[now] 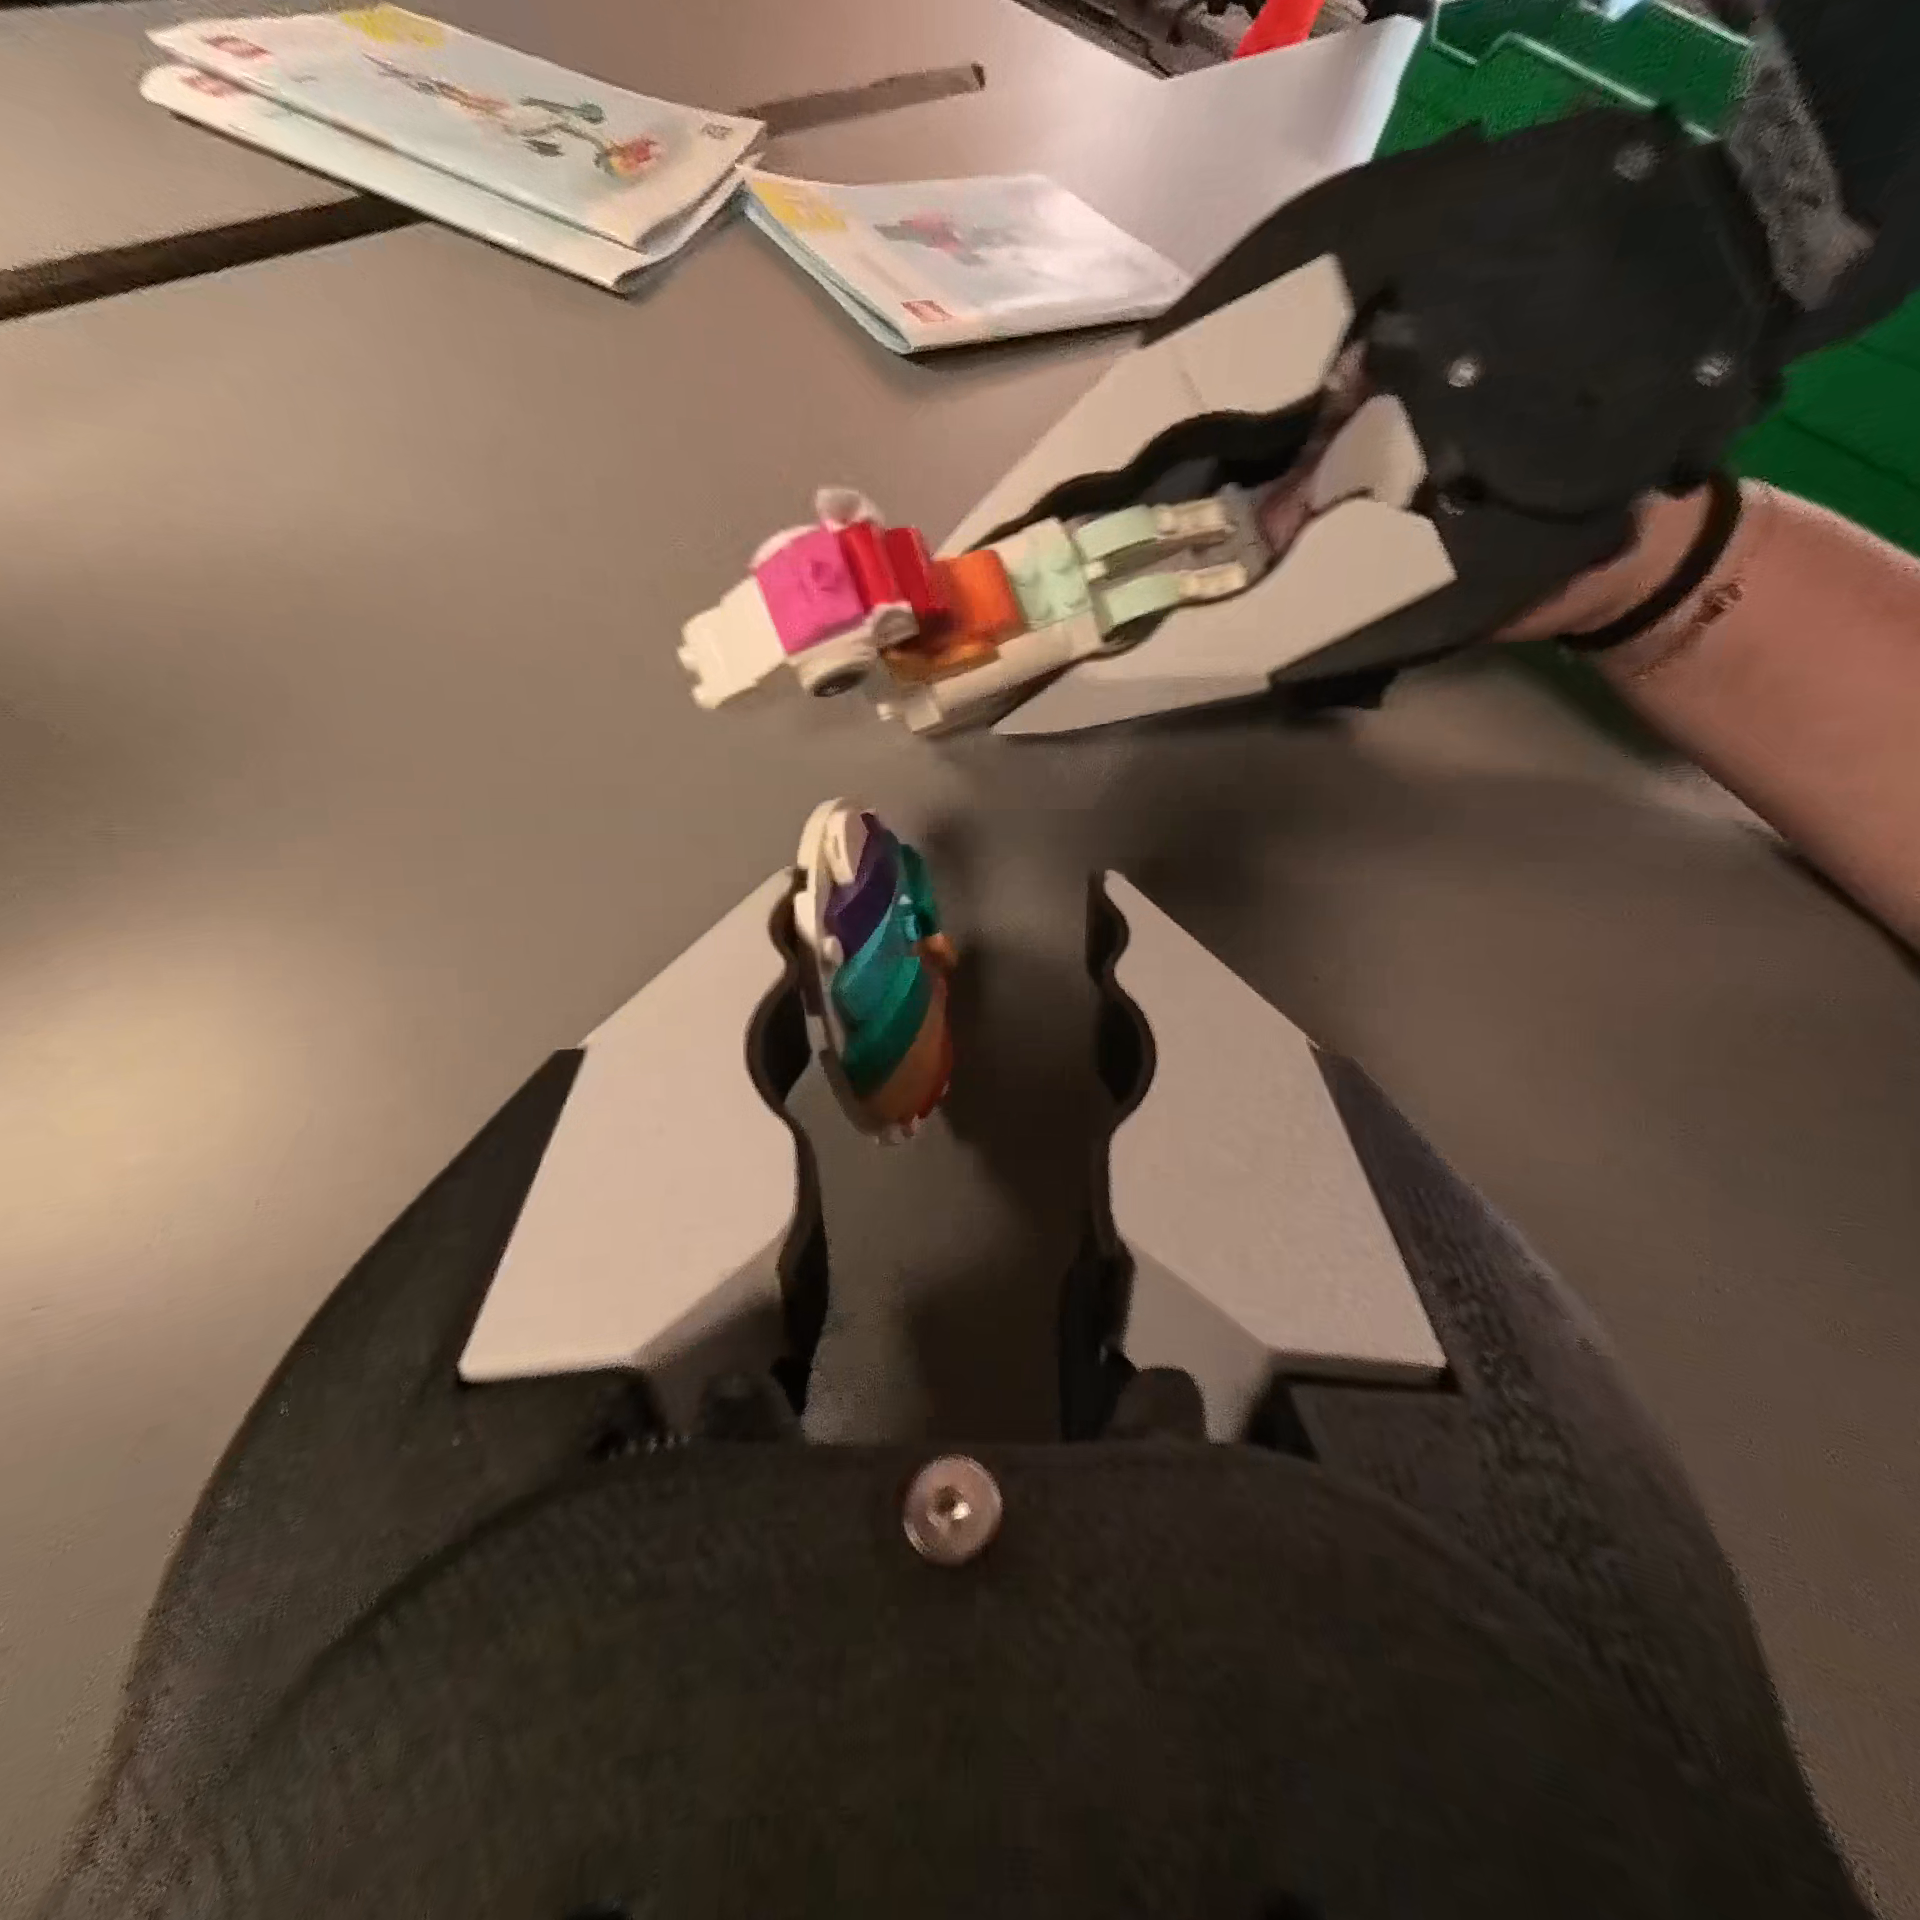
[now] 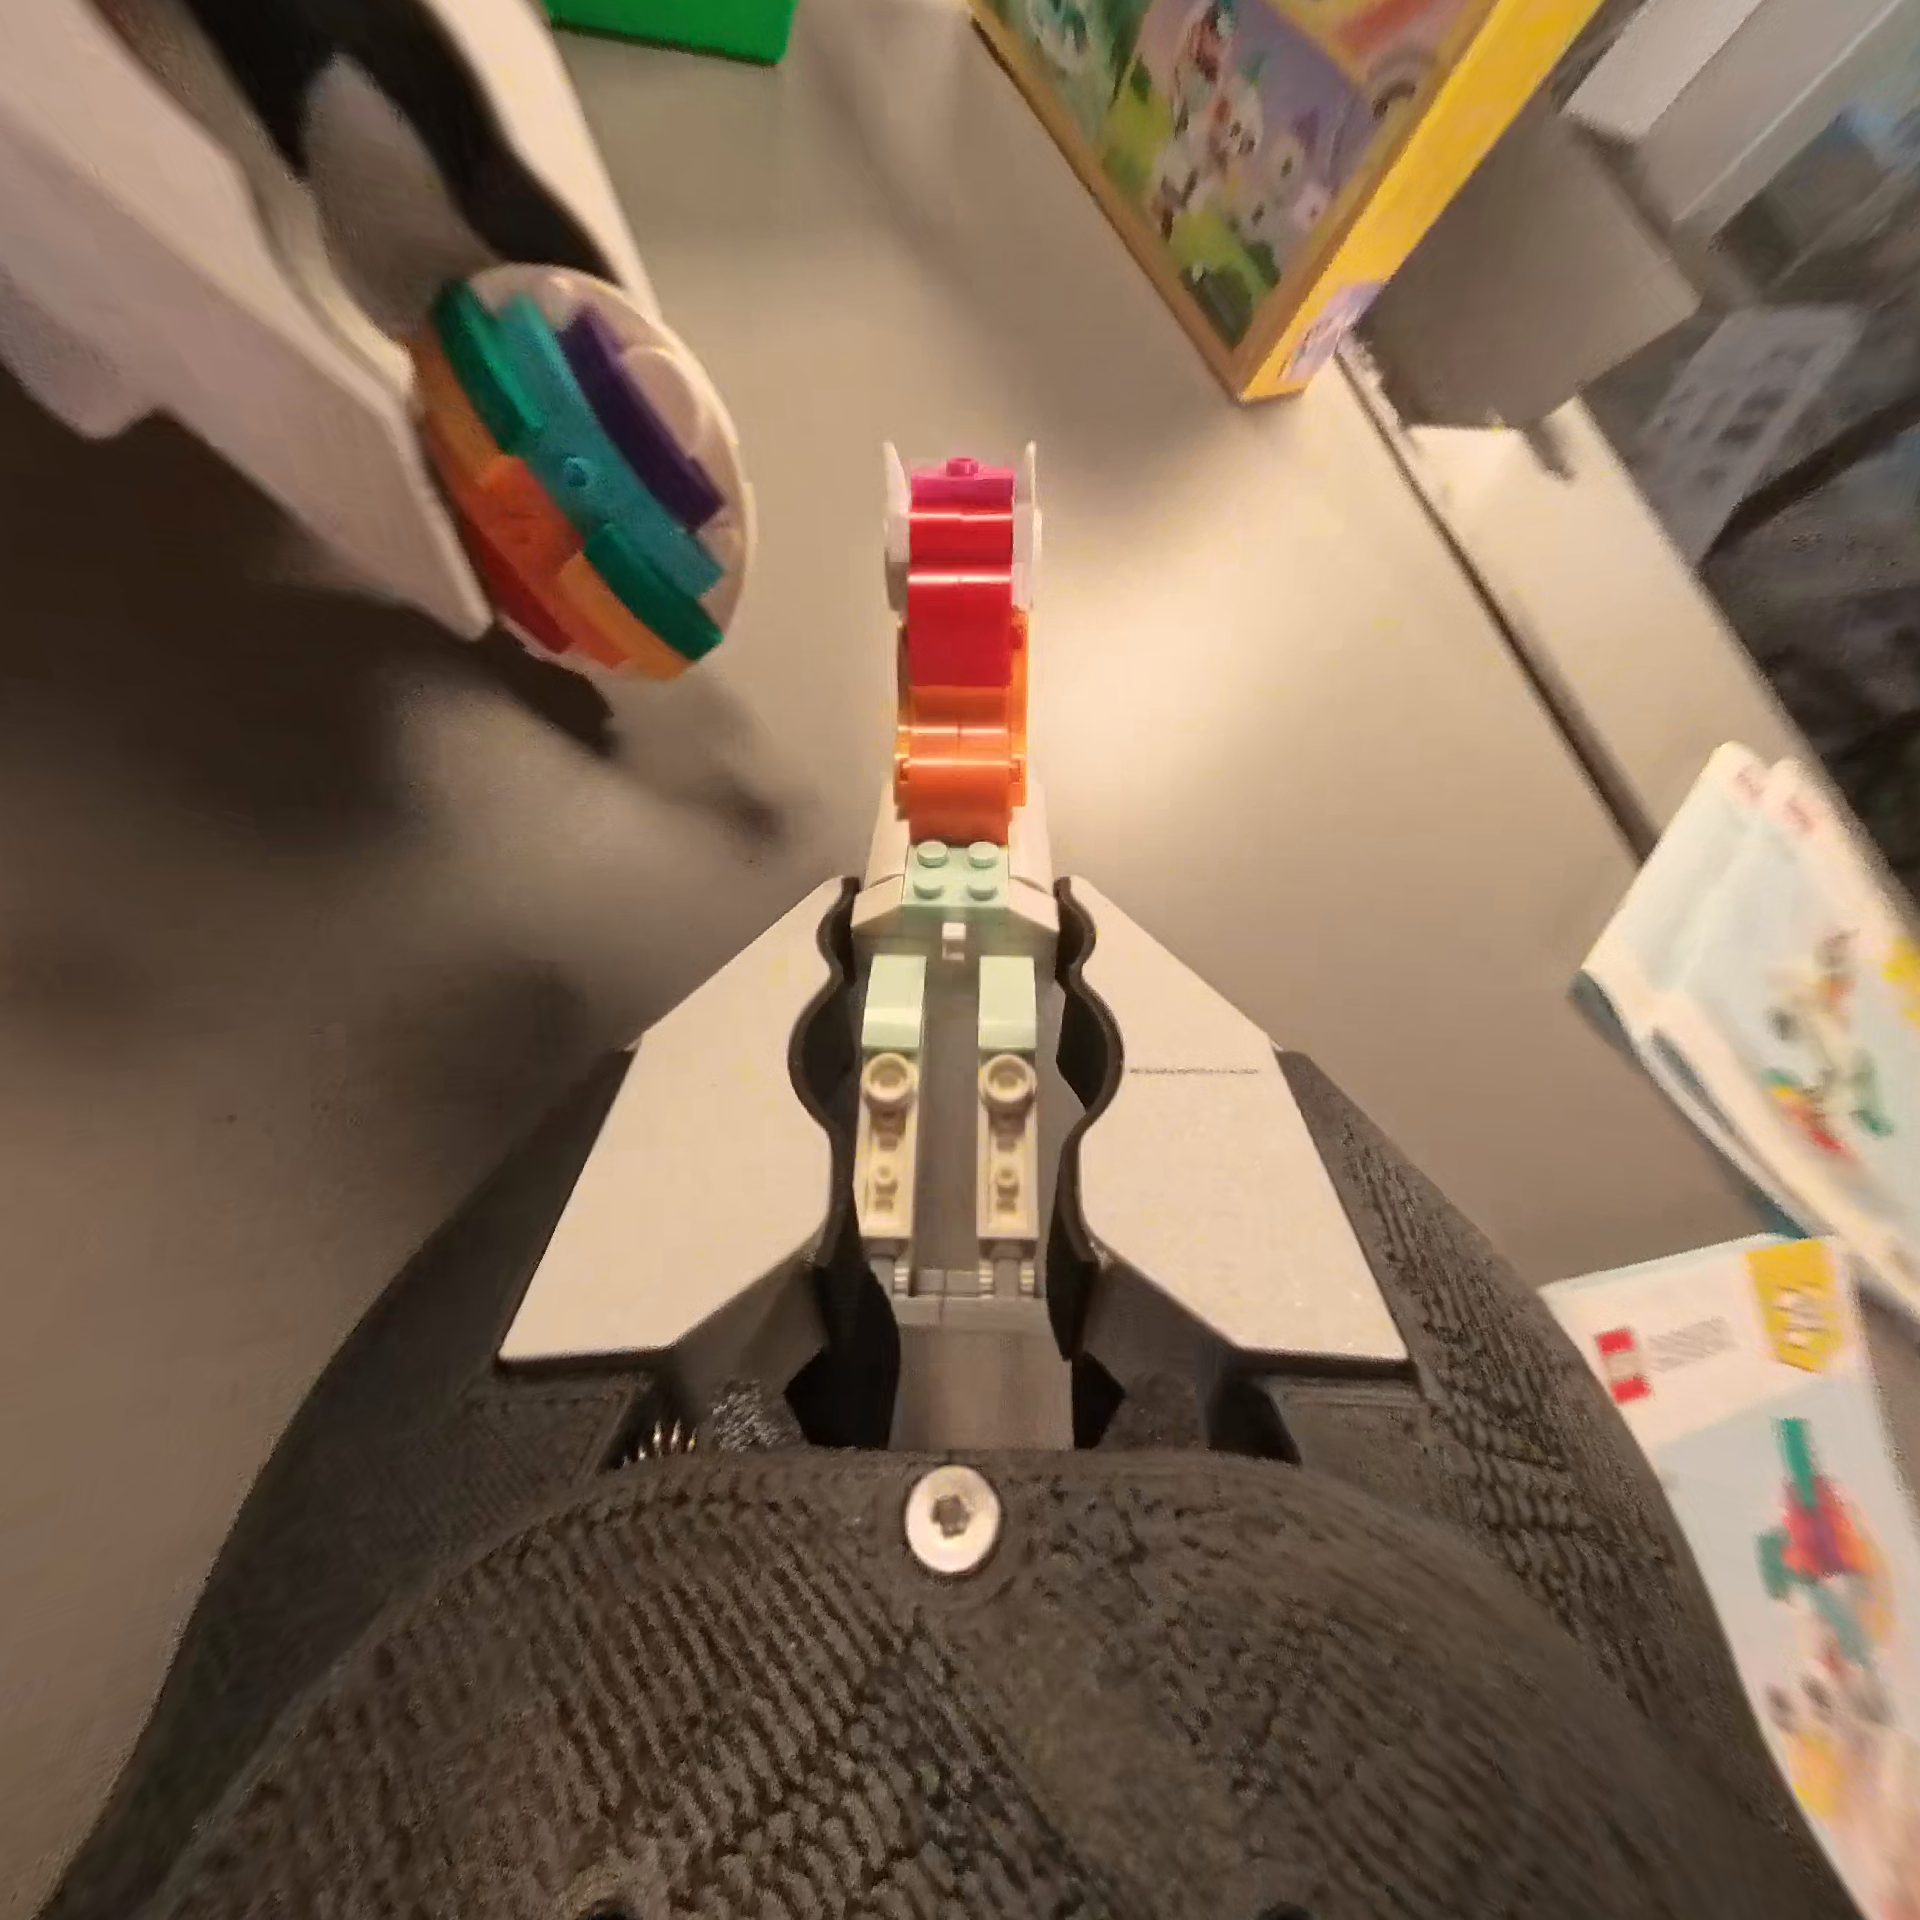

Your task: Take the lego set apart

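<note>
Lego body (image 2: 958,727) clamped in right hand-held gripper (image 2: 958,904); rainbow disc (image 1: 878,966) apparently loose.

A matte grey bench (image 1: 312,623) filled most of both views, crossed by a dark seam (image 1: 208,255) at upper left of the left wrist view. Green panels (image 1: 1558,94) stood at its upper right. Soft light cast blurred shadows.

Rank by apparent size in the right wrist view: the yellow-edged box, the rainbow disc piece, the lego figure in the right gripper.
1. lego figure, though it is nearest the camera.
2. yellow-edged box, cut off by the frame's top edge.
3. rainbow disc piece.
</note>
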The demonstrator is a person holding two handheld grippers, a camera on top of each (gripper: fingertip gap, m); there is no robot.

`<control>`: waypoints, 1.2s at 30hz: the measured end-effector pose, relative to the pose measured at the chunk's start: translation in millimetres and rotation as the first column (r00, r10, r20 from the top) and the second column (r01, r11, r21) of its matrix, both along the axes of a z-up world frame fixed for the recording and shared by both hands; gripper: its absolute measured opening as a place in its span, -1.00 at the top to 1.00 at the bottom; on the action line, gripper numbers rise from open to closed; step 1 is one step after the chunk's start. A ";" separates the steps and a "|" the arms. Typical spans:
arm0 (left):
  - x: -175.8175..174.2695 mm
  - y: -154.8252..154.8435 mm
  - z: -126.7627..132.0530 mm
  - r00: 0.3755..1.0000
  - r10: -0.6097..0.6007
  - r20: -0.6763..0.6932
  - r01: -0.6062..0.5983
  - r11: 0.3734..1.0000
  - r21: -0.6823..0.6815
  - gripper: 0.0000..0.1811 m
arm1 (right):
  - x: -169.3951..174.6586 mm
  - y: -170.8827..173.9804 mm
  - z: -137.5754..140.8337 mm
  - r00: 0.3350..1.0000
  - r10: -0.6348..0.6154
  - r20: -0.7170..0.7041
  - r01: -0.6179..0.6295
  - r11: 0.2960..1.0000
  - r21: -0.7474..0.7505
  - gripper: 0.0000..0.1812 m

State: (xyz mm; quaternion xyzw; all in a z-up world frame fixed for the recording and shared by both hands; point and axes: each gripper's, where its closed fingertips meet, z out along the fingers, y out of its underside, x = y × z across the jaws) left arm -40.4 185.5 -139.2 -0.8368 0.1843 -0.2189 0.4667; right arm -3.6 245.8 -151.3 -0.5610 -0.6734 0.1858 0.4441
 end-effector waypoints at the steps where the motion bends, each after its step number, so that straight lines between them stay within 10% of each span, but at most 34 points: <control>1: -1.7 0.2 -1.3 1.000 0.011 -0.014 -0.011 1.000 -0.004 0.42 | 1.3 -2.3 3.8 1.000 0.002 -0.007 -0.001 0.997 0.072 0.61; 8: -13.3 5.2 -13.7 0.993 0.083 -0.084 -0.086 0.996 -0.032 -0.06 | 5.0 -13.2 29.0 0.997 0.012 -0.082 0.019 0.931 0.365 0.61; 13: -15.0 7.9 -11.1 0.987 0.094 -0.134 -0.092 0.996 0.021 -0.28 | 9.5 -12.6 61.8 0.989 0.038 -0.141 0.072 0.710 0.700 0.61; 16: 18.3 -2.6 18.6 0.993 -0.044 0.111 0.034 0.995 0.096 -0.17 | 8.0 -22.6 74.4 0.991 0.069 -0.111 0.061 0.507 0.860 0.61; 22: 33.8 -19.5 70.4 0.723 -0.186 0.666 0.137 0.983 0.126 -0.01 | -4.5 -58.4 90.7 0.986 0.156 -0.052 0.029 0.145 0.989 0.61; 27: 37.5 -29.0 74.0 0.551 -0.235 0.801 0.276 0.957 0.091 0.25 | -15.1 -85.3 83.7 0.974 0.223 0.049 -0.049 -0.006 0.999 0.60; 31: 38.4 -22.5 60.3 0.579 -0.159 0.800 0.265 0.964 0.000 0.50 | -15.3 -81.4 71.7 0.966 0.255 0.050 -0.091 0.153 0.984 0.61; 36: 18.3 -6.6 50.2 0.780 -0.077 0.621 0.051 0.997 0.060 0.61 | -7.7 -56.4 52.3 0.978 0.206 -0.022 -0.121 0.655 0.746 0.20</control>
